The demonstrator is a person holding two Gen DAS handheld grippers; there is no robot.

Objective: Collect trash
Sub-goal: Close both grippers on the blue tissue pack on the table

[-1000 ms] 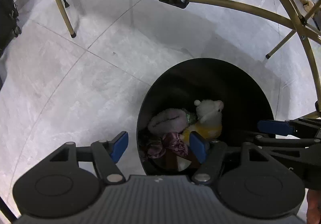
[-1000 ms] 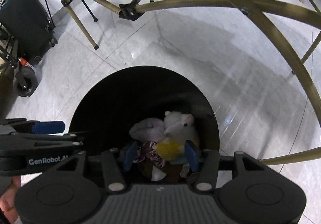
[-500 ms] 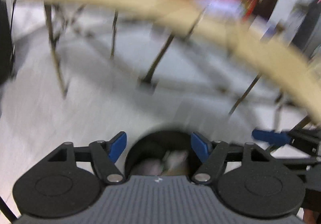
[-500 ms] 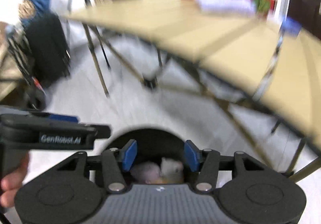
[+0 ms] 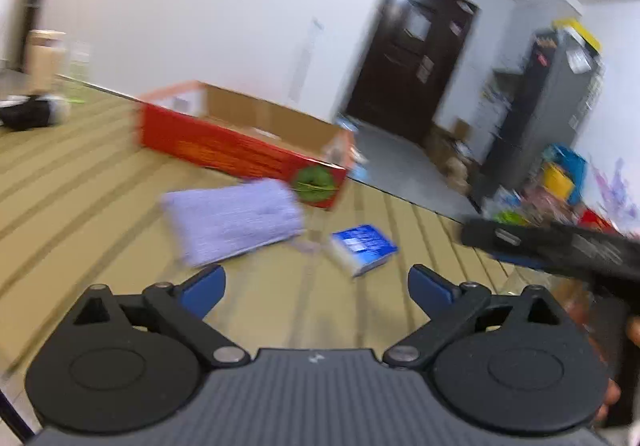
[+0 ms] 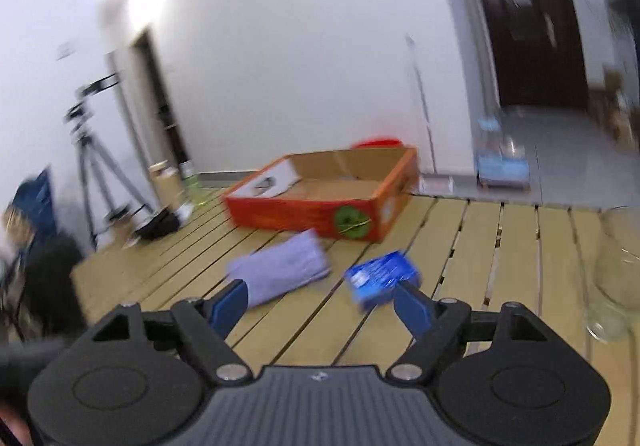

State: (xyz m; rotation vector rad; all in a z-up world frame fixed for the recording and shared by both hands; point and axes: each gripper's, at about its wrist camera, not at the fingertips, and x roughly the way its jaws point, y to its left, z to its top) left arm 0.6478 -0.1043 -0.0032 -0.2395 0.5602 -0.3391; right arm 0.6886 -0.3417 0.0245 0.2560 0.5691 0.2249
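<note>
Listing our left gripper [image 5: 316,286] and right gripper [image 6: 322,304]: jaws opening, empty. Trash on slatted table [image 6: 520,246]: blue packet [image 6: 382,278], purple cloth [image 6: 282,270]. Risk (blurred view): we clip the glass [image 6: 614,278].

The left gripper [image 5: 316,288] points slightly downward, its blue-padded jaws opening wide with nothing between them. The right gripper [image 6: 320,306] is angled likewise, jaws also opening and empty. A hand [image 5: 612,398] shows at the left view's right edge.
</note>
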